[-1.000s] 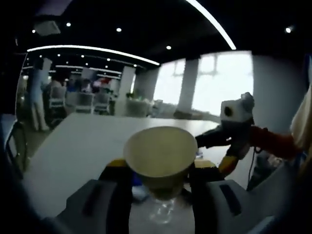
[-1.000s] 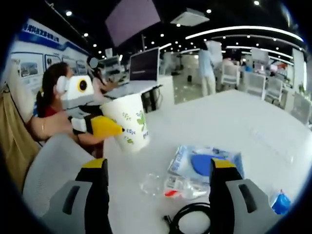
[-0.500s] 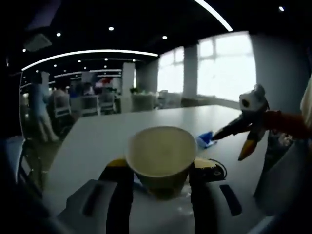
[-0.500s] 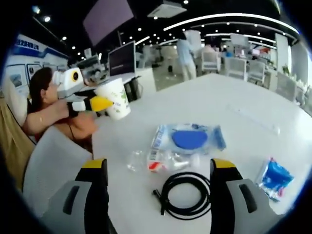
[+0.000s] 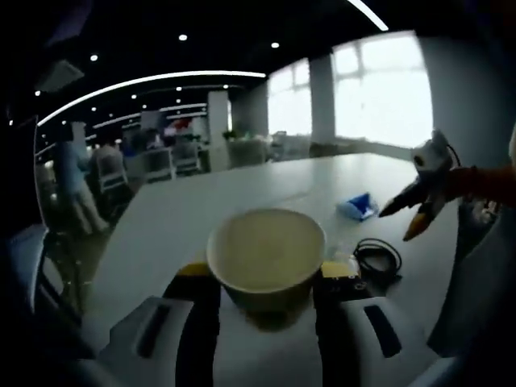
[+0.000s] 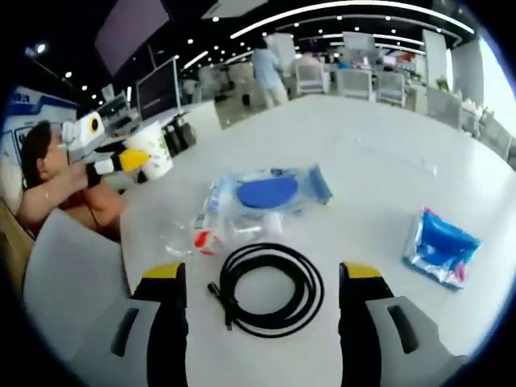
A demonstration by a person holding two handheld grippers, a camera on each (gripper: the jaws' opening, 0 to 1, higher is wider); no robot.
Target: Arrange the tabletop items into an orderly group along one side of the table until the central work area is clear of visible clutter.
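My left gripper (image 5: 266, 278) is shut on a paper cup (image 5: 266, 260), whose open mouth faces the camera between the two jaws. In the right gripper view the cup (image 6: 153, 148), white with a green print, hangs off the table's left edge in the left gripper (image 6: 122, 161). My right gripper (image 6: 262, 276) is open above a coiled black cable (image 6: 271, 288), which lies on the white table (image 6: 379, 153). The right gripper (image 5: 421, 201) also shows at the right of the left gripper view, beyond the cable (image 5: 377, 258).
A clear bag with a blue disc (image 6: 268, 193) lies beyond the cable, a small clear packet with red print (image 6: 201, 239) to its left. A blue packet (image 6: 442, 247) (image 5: 357, 206) sits at the right. A person (image 6: 36, 189) sits at the table's left edge. Chairs and people stand far behind.
The right gripper's camera has drawn back and risen, so the cable now sits between its jaws. The left gripper, still holding the cup, looks smaller and farther left. The left view has swung across the table.
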